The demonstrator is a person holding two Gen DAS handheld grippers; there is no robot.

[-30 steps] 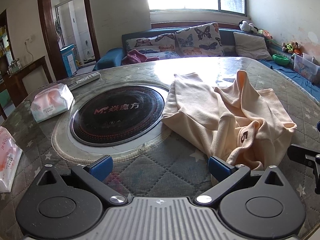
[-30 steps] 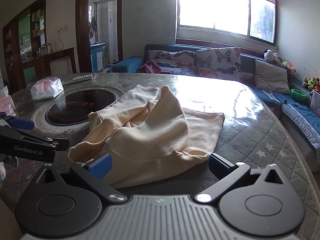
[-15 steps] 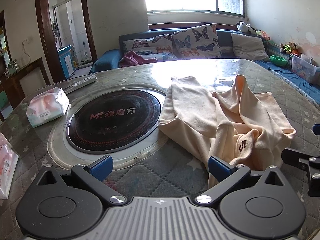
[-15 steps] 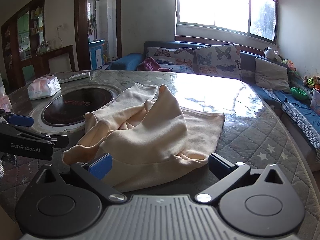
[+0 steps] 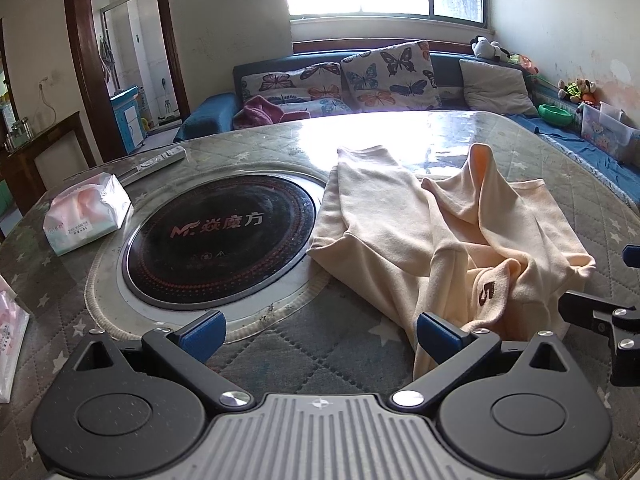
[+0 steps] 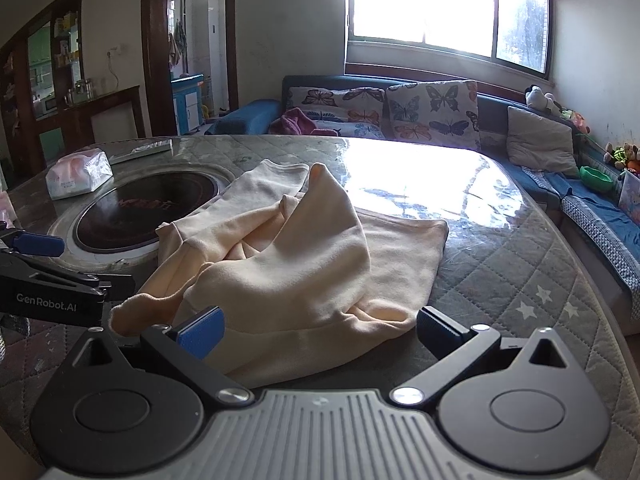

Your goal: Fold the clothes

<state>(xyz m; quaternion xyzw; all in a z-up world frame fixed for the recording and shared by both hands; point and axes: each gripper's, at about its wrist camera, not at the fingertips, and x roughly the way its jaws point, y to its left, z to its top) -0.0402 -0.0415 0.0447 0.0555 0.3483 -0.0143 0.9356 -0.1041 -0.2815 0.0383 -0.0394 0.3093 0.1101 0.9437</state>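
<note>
A cream sweatshirt (image 5: 440, 240) lies crumpled on the quilted table, one sleeve flat toward the far side, a dark "5" on a fold near me. It also shows in the right wrist view (image 6: 304, 264). My left gripper (image 5: 320, 330) is open and empty, just short of the garment's near-left edge. My right gripper (image 6: 320, 330) is open and empty over the garment's near hem. The right gripper's arm shows at the right edge of the left wrist view (image 5: 600, 312); the left gripper's arm shows at the left of the right wrist view (image 6: 48, 280).
A round black induction cooktop (image 5: 216, 240) is set into the table (image 5: 300, 360) left of the garment. A tissue pack (image 5: 86, 212) and a remote (image 5: 160, 160) lie beyond it. Another packet (image 5: 12, 332) sits at the left edge. A sofa with butterfly cushions (image 5: 360, 80) stands behind.
Both grippers have drawn back and risen slightly from the garment; the view has widened. The sweatshirt has not moved. Both stay open.
</note>
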